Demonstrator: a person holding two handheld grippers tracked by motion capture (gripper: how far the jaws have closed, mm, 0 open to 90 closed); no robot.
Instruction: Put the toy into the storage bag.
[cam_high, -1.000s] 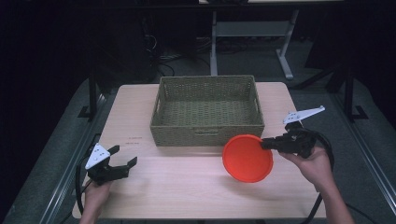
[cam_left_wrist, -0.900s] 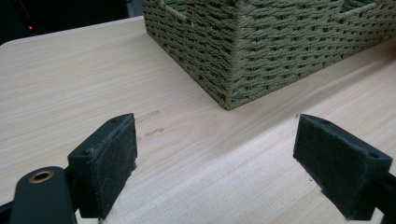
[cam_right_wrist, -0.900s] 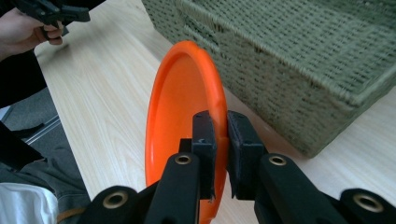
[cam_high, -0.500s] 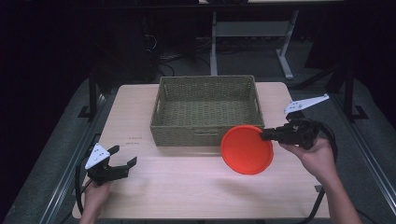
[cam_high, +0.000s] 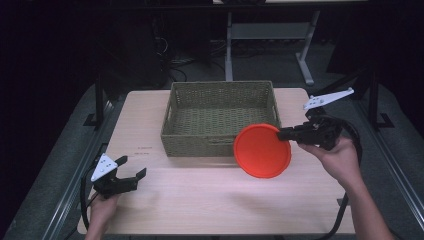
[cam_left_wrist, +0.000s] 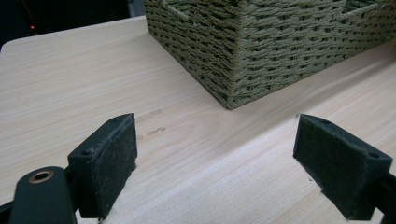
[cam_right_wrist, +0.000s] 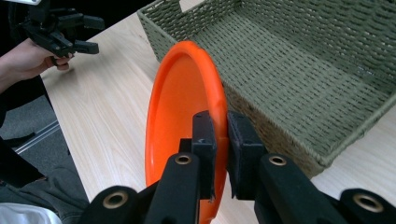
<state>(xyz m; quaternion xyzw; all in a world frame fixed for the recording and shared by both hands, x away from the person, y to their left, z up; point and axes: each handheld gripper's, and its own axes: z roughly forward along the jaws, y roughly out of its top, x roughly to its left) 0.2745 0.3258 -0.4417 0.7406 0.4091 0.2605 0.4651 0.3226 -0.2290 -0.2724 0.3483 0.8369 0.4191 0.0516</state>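
An orange plate (cam_high: 262, 150) hangs tilted in the air by the front right corner of the woven basket (cam_high: 220, 145). My right gripper (cam_high: 283, 134) is shut on the plate's rim. In the right gripper view the plate (cam_right_wrist: 180, 112) stands on edge, pinched between the two black pads, with the basket (cam_right_wrist: 299, 79) just beyond it. Near the table's front left corner my left gripper (cam_high: 134, 167) rests low and open. Its own view has both pads (cam_left_wrist: 109, 156) spread wide over bare wood, facing a corner of the basket (cam_left_wrist: 261, 46).
The basket is empty and sits at the back middle of the light wooden table (cam_high: 200, 200). A metal stand (cam_high: 260, 35) rises behind the table. The floor around is dark. The person's left hand with the other gripper (cam_right_wrist: 56, 35) appears at the top left of the right gripper view.
My right gripper has lifted the orange plate and carried it a little toward the basket's front right corner. The left gripper has stayed still.
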